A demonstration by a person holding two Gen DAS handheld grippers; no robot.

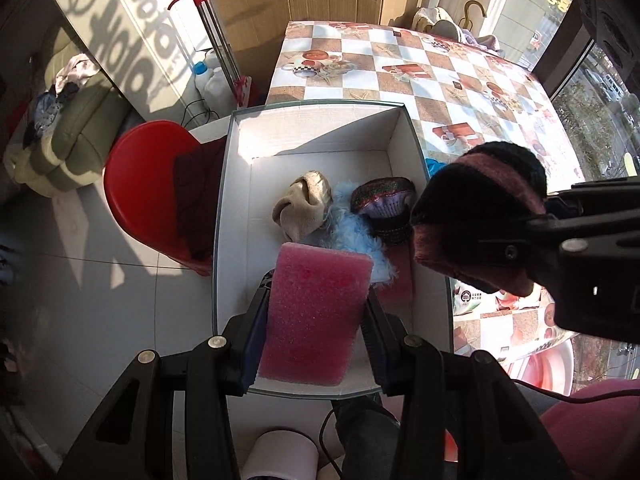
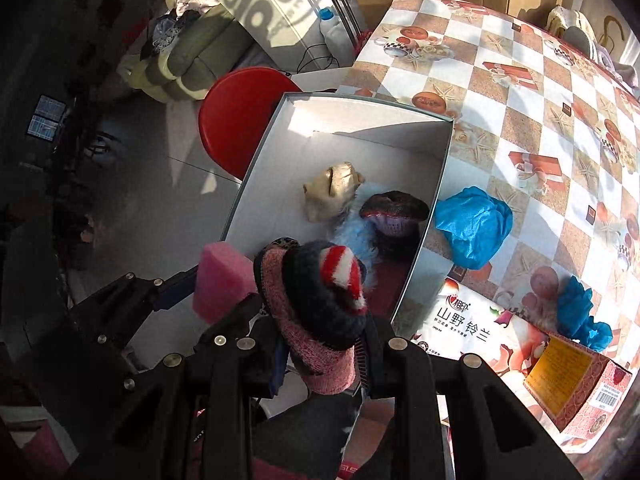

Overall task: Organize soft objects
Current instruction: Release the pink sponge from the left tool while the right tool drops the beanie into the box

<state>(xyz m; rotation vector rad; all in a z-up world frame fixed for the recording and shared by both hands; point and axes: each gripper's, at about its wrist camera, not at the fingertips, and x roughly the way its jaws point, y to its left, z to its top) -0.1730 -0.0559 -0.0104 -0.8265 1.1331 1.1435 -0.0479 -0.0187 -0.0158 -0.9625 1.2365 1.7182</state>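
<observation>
- A red stool (image 1: pixel 154 192) stands on the floor just left of the white box (image 1: pixel 236 216), with a dark red cloth (image 1: pixel 198 196) draped over its seat against the box's left wall.
- The left gripper (image 1: pixel 316 300) is clamped on a pink sponge (image 1: pixel 312 316), one finger on each side, held over the near end of the white box.
- Inside the white box, past the sponge, a beige knit piece (image 1: pixel 302 208) lies near the middle, a fluffy light blue item (image 1: pixel 352 232) touches it on the right, and a dark purple knit piece (image 1: pixel 386 208) sits against the right wall.
- The right gripper (image 2: pixel 320 344) is closed around a rolled knit bundle (image 2: pixel 316 304) in pink, black and red-white stripes, held above the near right corner of the white box, just right of the sponge.
- On the checkered tablecloth (image 2: pixel 520 92), right of the white box, crumpled blue plastic (image 2: pixel 474 226) lies touching the box's outer wall; a printed tissue pack (image 2: pixel 480 336) lies nearer.
</observation>
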